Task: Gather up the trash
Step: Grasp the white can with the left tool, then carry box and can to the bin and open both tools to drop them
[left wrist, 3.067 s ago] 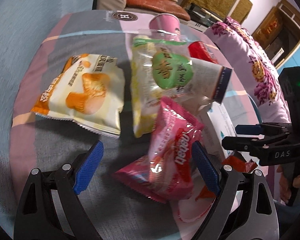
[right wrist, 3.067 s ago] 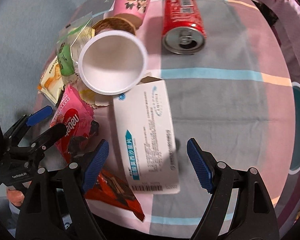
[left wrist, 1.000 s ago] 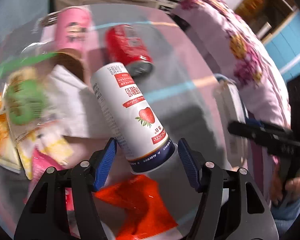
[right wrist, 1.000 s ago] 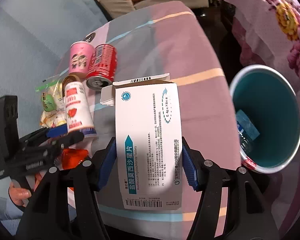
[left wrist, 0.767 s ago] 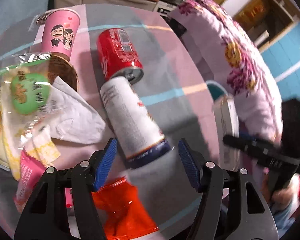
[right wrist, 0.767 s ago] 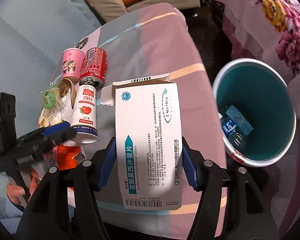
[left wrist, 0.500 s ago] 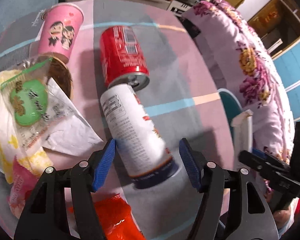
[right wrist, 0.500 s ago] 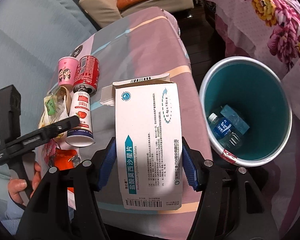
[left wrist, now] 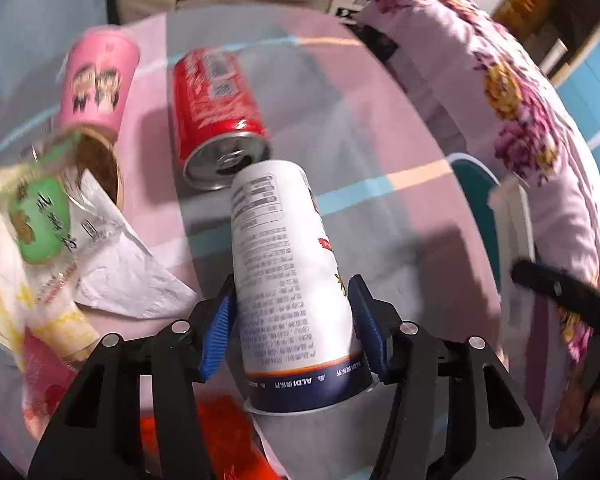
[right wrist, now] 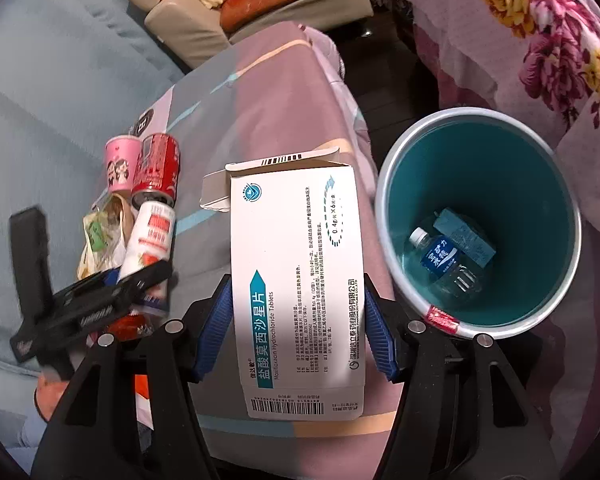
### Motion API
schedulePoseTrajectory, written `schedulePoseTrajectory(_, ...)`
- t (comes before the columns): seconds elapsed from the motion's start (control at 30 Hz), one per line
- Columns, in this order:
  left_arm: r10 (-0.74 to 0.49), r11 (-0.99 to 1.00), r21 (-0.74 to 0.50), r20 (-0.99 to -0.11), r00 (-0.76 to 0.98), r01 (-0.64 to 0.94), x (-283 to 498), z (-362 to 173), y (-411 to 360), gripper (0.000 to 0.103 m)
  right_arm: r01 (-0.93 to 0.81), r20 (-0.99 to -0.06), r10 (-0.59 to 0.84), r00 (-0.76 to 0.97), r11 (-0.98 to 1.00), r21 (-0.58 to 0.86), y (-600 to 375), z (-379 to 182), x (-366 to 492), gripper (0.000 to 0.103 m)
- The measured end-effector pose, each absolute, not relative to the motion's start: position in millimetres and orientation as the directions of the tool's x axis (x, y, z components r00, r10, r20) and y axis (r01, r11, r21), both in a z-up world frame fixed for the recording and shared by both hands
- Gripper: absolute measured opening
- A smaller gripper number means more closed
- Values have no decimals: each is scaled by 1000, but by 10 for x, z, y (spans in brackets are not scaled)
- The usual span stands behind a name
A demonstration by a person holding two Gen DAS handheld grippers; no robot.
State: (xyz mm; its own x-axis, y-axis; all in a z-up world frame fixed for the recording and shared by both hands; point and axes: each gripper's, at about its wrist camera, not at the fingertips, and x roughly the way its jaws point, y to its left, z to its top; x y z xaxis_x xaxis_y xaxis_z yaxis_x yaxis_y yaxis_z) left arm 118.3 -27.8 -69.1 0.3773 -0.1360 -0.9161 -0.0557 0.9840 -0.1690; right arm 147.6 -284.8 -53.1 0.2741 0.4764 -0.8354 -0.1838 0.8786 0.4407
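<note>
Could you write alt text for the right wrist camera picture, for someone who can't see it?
The right gripper clamps a white medicine box beside a teal bin holding a water bottle; cans and wrappers lie left on the pink cloth.

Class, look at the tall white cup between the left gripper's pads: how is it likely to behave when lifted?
The white cup looks like thin paper, so it is probably light and may dent if squeezed. It tapers, so it might slip out through the left gripper. Its round wall would likely roll in a curve if dropped on the table.
</note>
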Motion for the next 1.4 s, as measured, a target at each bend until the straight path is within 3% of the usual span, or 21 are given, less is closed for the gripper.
schedulePoseTrajectory(0.4,-265,962,-201,-858,441,186,1458,-244,-1009,56,-46,-797,419,434,894,446,-3653,-224,1643,58)
schedulePoseTrajectory(0.73,-373,908,-259,-857,356,328,1916,-407,-1933,56,65,-809,341,479,905,420,-4230,-180,1672,58)
schedulePoseTrajectory(1.0,-390,887,-275,-877,281,371,2054,-703,-2307,57,111,-832,316,456,908,405,-4435,-334,1750,58)
schedulePoseTrajectory(1.17,-394,888,-283,-874,284,362,2098,-750,-2308,80,122,-839,309,448,909,400,-4460,-383,1785,58)
schedulePoseTrajectory(1.4,-388,902,-296,-874,292,313,2115,-770,-2137,87,121,-848,306,433,912,392,-4412,-425,1838,58)
